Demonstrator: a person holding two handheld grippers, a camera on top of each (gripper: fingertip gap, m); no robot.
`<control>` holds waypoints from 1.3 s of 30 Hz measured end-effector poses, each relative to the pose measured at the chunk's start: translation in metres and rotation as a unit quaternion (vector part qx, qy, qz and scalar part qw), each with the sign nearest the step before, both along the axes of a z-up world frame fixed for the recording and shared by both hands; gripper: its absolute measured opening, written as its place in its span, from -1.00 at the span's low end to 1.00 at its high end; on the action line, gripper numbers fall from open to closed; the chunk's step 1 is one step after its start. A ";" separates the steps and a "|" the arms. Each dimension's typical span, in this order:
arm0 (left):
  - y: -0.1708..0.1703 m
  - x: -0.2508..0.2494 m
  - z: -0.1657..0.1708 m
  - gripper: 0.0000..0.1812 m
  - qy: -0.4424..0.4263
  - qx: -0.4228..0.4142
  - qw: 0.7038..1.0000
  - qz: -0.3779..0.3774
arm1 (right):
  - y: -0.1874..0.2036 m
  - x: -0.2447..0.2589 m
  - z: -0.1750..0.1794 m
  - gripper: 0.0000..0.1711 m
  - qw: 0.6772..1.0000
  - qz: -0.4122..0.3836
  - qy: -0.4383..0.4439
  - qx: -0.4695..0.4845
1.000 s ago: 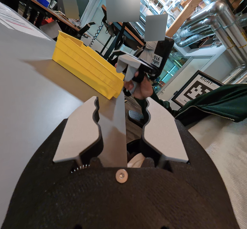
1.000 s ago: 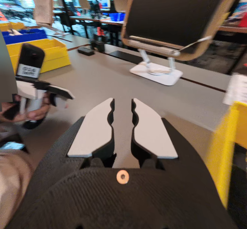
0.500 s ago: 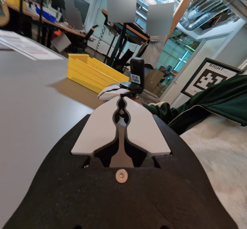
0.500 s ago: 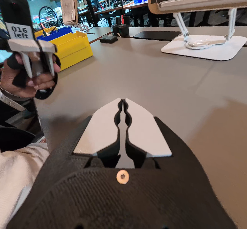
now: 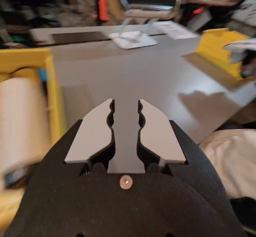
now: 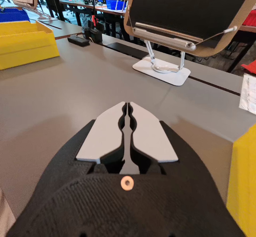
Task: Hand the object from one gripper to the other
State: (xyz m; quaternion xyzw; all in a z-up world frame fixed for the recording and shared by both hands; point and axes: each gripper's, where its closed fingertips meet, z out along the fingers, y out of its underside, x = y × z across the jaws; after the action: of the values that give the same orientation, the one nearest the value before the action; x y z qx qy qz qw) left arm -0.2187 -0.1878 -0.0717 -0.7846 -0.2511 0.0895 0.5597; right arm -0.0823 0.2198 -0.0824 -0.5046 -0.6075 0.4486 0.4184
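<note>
- Your left tongs (image 5: 126, 101) now stand apart with nothing between them; half a second ago they were pressed together.
- Your right tongs (image 6: 127, 102) are closed, tips almost touching, and they grip nothing.
- The left view has swung to face the grey desk (image 5: 124, 69); it is blurred, and the right tool shows only at its right edge.
- The object to hand over is not clear to me: neither tongs holds it. Perhaps it lies in the yellow bin (image 5: 51, 91) at your left, beside a pale roll (image 5: 20, 119).
- I judge the handover is not started; a pick comes first.
</note>
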 end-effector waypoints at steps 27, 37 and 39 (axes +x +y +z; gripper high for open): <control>-0.135 -0.087 -0.065 -0.41 -0.183 -0.012 0.977 0.110 | -0.088 -0.066 0.023 -0.98 0.995 0.090 -0.010 -0.042; -0.084 -0.056 -0.059 -0.41 -0.221 -0.002 0.975 0.029 | -0.086 -0.070 0.017 -0.98 0.993 0.100 -0.007 -0.065; -0.082 -0.061 -0.053 -0.41 -0.209 0.002 0.977 0.035 | -0.085 -0.068 0.017 -0.98 0.993 0.101 -0.005 -0.066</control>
State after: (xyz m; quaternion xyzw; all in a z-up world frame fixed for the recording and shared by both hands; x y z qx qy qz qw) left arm -0.2794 -0.2694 -0.1243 -0.7754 -0.3902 -0.0574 0.4931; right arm -0.1505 0.1347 -0.0655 -0.4699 -0.6263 0.5250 0.3336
